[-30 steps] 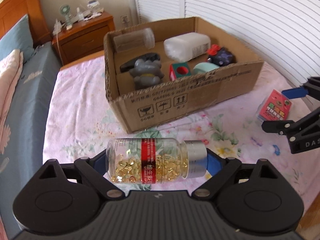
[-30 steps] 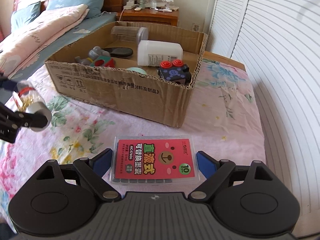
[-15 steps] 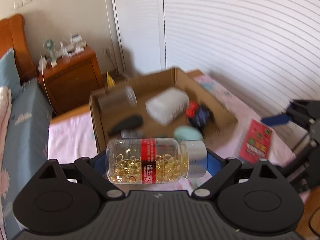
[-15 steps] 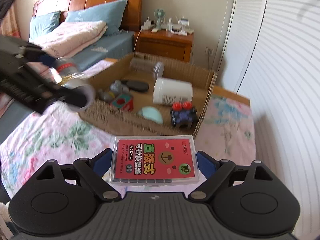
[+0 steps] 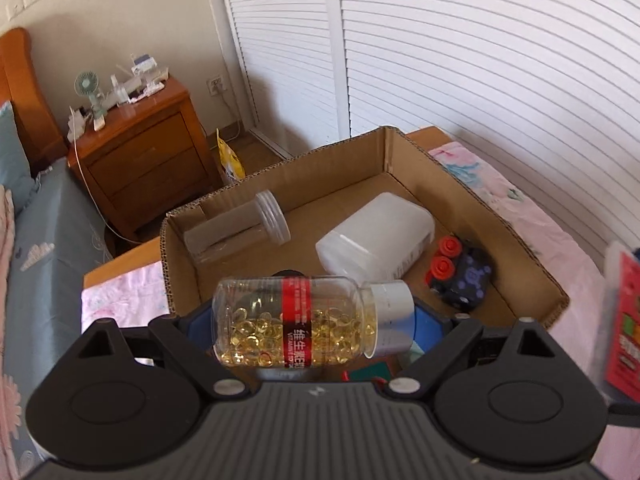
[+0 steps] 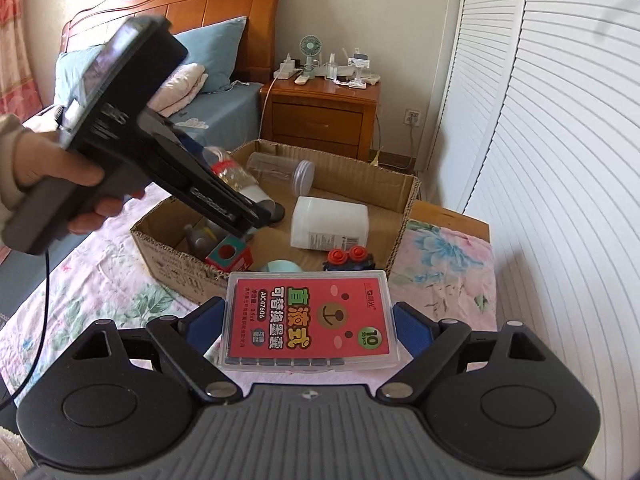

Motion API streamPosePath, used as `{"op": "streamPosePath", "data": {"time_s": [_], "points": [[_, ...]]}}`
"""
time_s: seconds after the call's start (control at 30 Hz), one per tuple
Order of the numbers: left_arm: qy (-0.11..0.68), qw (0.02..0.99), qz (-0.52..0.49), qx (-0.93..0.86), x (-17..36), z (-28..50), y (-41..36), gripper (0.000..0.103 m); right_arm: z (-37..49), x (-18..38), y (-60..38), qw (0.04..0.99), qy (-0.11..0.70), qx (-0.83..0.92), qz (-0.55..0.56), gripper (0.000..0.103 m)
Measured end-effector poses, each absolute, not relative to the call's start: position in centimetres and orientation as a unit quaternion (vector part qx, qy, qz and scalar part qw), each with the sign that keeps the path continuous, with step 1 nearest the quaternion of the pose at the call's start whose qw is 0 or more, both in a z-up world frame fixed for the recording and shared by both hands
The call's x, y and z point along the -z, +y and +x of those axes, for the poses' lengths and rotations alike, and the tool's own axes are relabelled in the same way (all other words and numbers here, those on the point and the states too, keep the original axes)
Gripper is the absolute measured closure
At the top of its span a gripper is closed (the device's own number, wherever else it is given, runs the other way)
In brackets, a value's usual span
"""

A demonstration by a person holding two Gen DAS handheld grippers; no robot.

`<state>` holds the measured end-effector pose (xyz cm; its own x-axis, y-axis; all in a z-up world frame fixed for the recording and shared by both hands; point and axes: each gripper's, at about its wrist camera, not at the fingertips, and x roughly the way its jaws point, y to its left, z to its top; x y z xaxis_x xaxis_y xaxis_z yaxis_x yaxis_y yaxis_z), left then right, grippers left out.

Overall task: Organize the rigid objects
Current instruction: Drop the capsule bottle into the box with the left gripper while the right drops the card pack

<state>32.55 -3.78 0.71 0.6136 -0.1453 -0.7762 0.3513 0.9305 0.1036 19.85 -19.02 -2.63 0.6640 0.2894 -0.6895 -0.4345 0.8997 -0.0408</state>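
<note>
Left wrist: bottle (image 5: 296,322) now over box (image 5: 400,148).

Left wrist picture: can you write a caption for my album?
The left gripper holds a bottle of yellow capsules sideways above an open cardboard box of odds and ends.

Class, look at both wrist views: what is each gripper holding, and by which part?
Left gripper: capsule bottle, gripped end to end, base and cap. Right gripper: red-labelled plastic case, gripped by its two long side edges.
</note>
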Motion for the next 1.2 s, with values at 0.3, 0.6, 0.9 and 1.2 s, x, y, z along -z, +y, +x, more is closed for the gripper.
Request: {"op": "streamPosePath", "data": {"time_s": [0.3,0.6,0.9,1.2], "points": [[0.409,0.897,0.092,0.138,-0.7,32.7,-2.5,0.009,20.9,2.2,-18.7,0.905,0.363,-0.194,-0.109,0.011],[0.398,0.903,0.086,0.139,-2.5,28.8,-0.7,0.006,24.2,1.7,-17.4,0.903,0.367,-0.194,-0.116,0.011],[0.371,0.916,0.100,0.114,-3.0,23.7,-0.1,0.005,31.1,1.5,-15.2,0.899,0.383,-0.189,-0.101,0.011],[0.359,0.927,0.064,0.086,-2.7,20.6,1.0,0.005,38.7,4.6,-13.5,0.887,0.431,-0.143,-0.082,0.011]]}}
